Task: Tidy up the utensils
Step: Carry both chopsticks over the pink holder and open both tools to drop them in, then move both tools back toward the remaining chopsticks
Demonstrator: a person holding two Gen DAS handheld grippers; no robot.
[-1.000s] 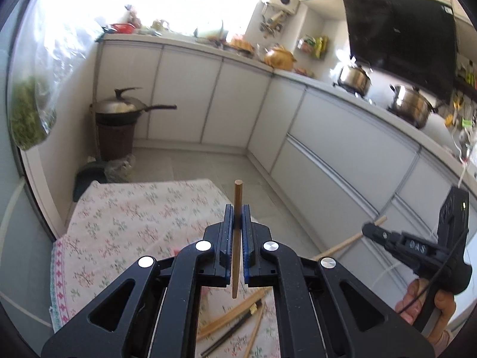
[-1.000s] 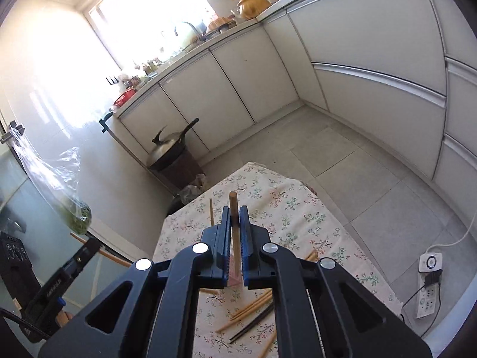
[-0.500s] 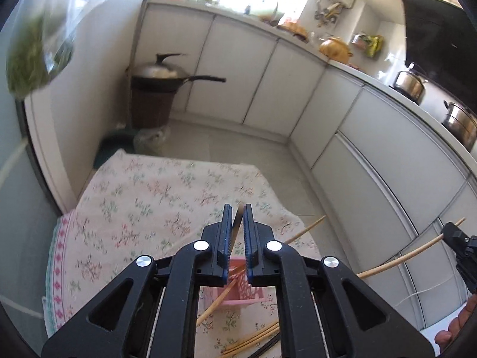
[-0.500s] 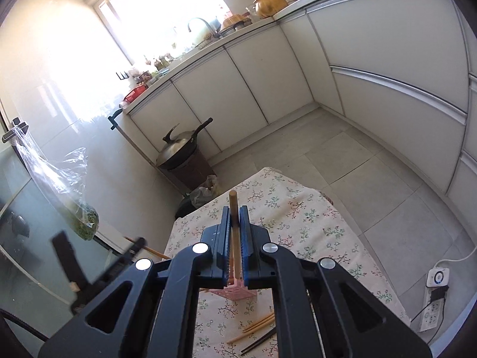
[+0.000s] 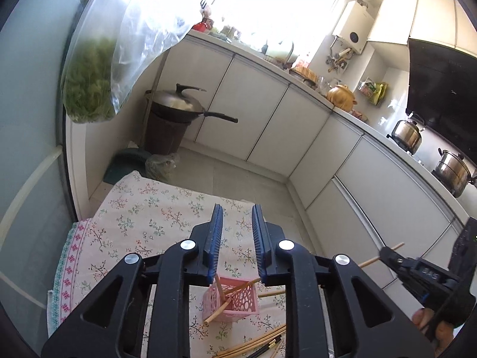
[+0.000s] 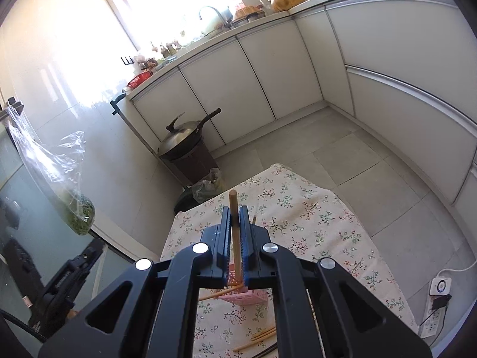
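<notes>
My left gripper [image 5: 237, 229] is open and empty, held above a pink perforated basket [image 5: 238, 299] on the floral tablecloth [image 5: 143, 208]. A wooden chopstick [image 5: 222, 304] leans in the basket and pokes out of its side. My right gripper [image 6: 235, 223] is shut on a wooden chopstick [image 6: 234, 211], held upright above the pink basket [image 6: 241, 295]. The right gripper also shows at the right edge of the left wrist view [image 5: 387, 253], with the chopstick tip sticking out. Several loose chopsticks [image 5: 256, 343] lie on the cloth nearer to me.
A lidded wok on a brown bin [image 5: 176, 110] stands past the table's far end. A hanging bag of greens [image 5: 89, 89] is at the left. White cabinets [image 5: 387, 185] run along the right. A power strip [image 6: 438, 295] lies on the floor.
My left gripper has opened and let go of its chopstick, which now leans in the pink basket. The left gripper has tilted up. The right gripper still holds its chopstick over the basket.
</notes>
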